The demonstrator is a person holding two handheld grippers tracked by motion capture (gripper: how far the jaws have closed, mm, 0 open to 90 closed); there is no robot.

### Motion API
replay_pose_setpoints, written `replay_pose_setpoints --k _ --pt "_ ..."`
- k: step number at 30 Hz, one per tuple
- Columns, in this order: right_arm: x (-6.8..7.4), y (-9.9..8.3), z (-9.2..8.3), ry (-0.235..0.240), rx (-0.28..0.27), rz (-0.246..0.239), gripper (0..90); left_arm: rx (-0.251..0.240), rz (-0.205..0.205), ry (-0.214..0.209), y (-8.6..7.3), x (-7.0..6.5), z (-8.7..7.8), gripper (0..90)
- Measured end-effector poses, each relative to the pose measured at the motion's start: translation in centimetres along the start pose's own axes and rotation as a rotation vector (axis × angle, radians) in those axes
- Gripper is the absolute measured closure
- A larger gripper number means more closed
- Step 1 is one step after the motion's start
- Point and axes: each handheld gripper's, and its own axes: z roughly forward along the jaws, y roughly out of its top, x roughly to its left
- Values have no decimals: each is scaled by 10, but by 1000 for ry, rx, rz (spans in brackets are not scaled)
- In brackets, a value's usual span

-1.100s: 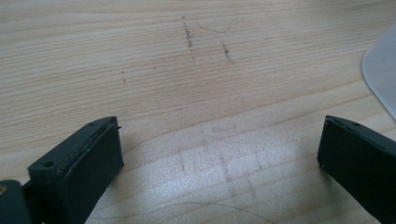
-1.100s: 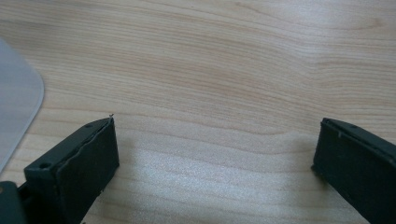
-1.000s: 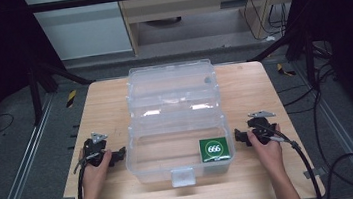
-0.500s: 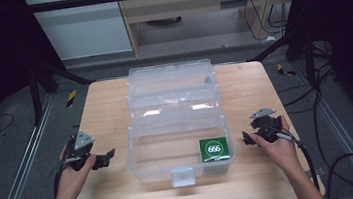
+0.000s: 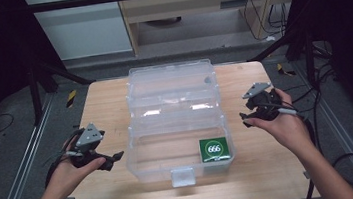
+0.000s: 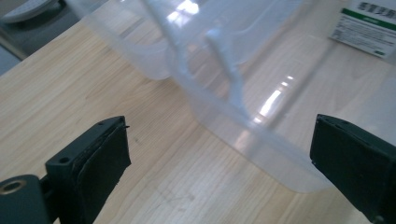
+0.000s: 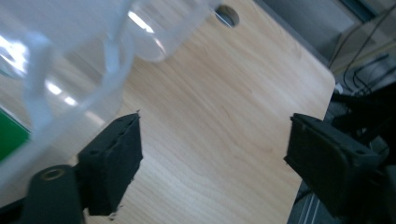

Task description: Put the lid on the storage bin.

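A clear plastic box [image 5: 176, 117] stands open in the middle of the wooden table [image 5: 104, 102], its lid folded back toward the far edge, and a green card [image 5: 214, 148] lies in its near right corner. The left gripper [image 5: 113, 159] hangs just off the box's left wall, jaws spread wide with nothing between them. The right gripper [image 5: 246, 118] hovers off the right wall, lifted clear of the table; its jaws have just been closing, yet stand apart and empty. Both hands come in from the near edge with the grippers turned inward toward the box.
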Motion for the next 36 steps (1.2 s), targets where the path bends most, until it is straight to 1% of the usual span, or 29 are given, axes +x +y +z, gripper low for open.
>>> replay_pose_setpoints --k 1,2,3,4,7,8,10,13,14,16,18,20,22,25,26,29,31,32,34,35,36 --pt "0 5 -3 9 -4 -13 245 3 18 -11 6 -5 -2 42" --pt "-1 14 -8 22 -6 -27 257 6 37 -13 10 -9 -5 42" --pt "-1 21 -13 33 -16 -43 284 8 50 -12 13 -12 -6 41" --pt "-1 26 -17 36 -22 -57 288 17 77 -8 17 -15 -9 40" --pt "1 47 -30 42 -43 -102 336 14 101 -25 26 -20 -15 35" --pt "2 53 -31 46 -47 -116 343 15 104 -38 28 -20 -15 36" --pt "4 63 -33 45 -45 -152 368 29 111 -59 32 -22 -15 41" --pt "6 76 -34 56 -59 -184 399 57 130 -63 34 -24 -14 62" --pt "6 80 -35 65 -62 -191 415 63 131 -66 34 -25 -13 62" --pt "7 87 -35 75 -69 -214 435 70 126 -68 36 -26 -10 61" --pt "9 93 -34 89 -69 -236 470 77 129 -83 38 -28 -8 59" --pt "13 98 -34 98 -71 -266 488 82 147 -86 39 -34 -6 54" --pt "17 102 -36 107 -76 -294 545 92 169 -93 41 -41 -4 55" --pt "24 108 -36 122 -76 -342 590 106 195 -104 44 -49 0 61" --pt "27 111 -36 130 -71 -357 599 104 195 -109 45 -51 2 65" --pt "31 117 -33 146 -72 -381 607 113 197 -122 46 -56 5 94" --pt "35 120 -28 158 -71 -404 607 126 204 -144 46 -59 9 111" --pt "37 122 -25 165 -67 -411 607 125 204 -156 46 -60 10 131" --pt "39 125 -18 174 -56 -417 610 130 215 -178 47 -63 13 146" --pt "40 127 -14 179 -52 -420 613 131 220 -181 47 -64 14 157" --pt "41 128 -11 179 -47 -423 614 133 231 -193 48 -66 15 178"
